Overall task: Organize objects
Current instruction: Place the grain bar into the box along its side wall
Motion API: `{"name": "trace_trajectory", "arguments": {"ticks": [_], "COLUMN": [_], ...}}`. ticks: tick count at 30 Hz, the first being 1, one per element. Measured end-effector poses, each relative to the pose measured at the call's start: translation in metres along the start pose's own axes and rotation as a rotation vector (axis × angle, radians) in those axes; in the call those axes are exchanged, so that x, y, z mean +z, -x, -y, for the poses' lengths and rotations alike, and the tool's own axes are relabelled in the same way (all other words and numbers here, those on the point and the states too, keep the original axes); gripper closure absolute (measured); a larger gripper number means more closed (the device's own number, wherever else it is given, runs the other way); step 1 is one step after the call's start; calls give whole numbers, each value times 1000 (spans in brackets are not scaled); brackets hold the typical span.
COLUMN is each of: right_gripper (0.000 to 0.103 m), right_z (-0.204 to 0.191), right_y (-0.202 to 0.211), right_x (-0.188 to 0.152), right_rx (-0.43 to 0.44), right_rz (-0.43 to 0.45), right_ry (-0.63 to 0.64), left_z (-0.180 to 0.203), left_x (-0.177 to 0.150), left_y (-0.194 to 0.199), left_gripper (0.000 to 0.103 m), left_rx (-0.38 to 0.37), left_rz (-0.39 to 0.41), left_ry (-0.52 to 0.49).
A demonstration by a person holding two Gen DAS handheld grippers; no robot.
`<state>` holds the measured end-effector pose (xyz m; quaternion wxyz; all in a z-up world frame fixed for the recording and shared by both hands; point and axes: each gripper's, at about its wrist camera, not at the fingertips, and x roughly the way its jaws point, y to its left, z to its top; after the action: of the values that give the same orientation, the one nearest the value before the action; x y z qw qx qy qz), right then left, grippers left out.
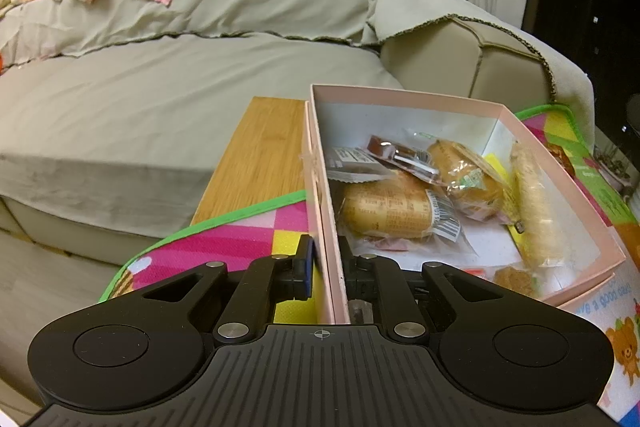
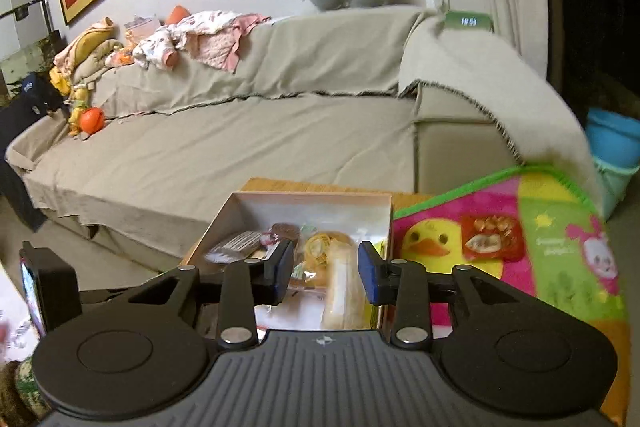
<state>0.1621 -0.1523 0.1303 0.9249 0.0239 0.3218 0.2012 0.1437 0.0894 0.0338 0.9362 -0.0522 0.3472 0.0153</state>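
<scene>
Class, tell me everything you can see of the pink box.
The pink box is open-topped, rectangular, apparently cardboard: pink outside, white inside. It rests on a colourful play mat and a wooden surface, before the sofa. Wrapped snacks lie inside. The left gripper has its jaws shut on the near side wall.
</scene>
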Motion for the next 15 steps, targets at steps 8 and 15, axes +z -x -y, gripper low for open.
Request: {"name": "trace_trajectory", "arguments": {"ticks": [8,15], "right_gripper": [44,36], "right_z": [63,127], "right_y": [2,-41], "right_x": [-10,-24], "right_rx": [-153,-266], "right_rz": [-11,-78], "right_ry": [-80,-219], "left_z": [0,1], "left_x": [0,0], "left_y": [0,0], "left_gripper": [90,90], "left_rx": [0,3], "left_rz": [0,-3], "left_ry": [0,-9]}}
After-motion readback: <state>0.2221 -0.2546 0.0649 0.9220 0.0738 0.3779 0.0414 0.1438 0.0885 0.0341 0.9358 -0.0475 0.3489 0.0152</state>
